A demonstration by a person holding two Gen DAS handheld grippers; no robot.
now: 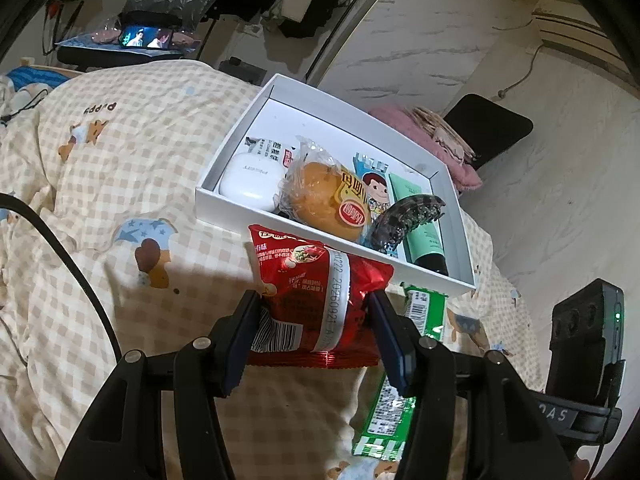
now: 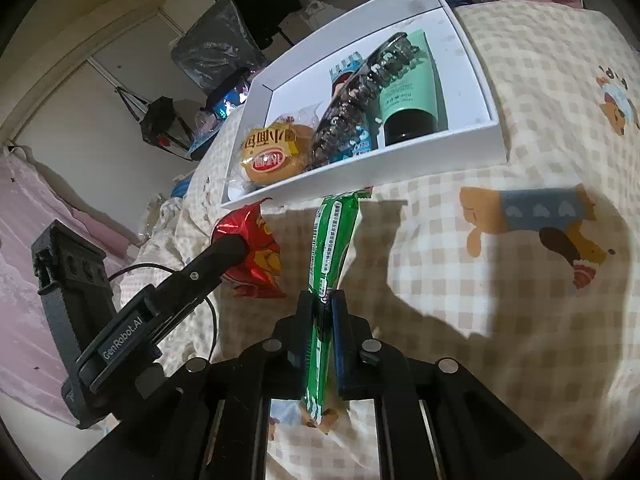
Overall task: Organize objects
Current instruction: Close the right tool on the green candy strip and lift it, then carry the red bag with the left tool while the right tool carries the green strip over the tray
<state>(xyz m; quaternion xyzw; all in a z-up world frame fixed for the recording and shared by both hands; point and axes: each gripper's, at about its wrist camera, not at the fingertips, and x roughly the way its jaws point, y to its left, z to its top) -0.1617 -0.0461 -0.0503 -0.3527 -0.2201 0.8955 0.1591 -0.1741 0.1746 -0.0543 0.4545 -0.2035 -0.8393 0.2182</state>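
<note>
Snack packets fill both our grippers: left gripper (image 1: 314,312) clamps the red packet (image 1: 316,300), right gripper (image 2: 323,312) pinches the green packet (image 2: 330,240), near the white box (image 2: 476,80) edge.

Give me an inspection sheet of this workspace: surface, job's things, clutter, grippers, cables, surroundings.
Surface: checked bedspread with cartoon prints, rumpled.
Job's things: white box holding an earbud case, wrapped bun, hair claw and green tube; red snack packet and green packet outside it.
Clutter: nothing seen on the bedspread besides these.
Grippers: left gripper shut on the red snack packet; right gripper shut on the green packet.
Cables: black cable across the bedspread.
Surroundings: lit screen, hanging clothes, pink blanket.
</note>
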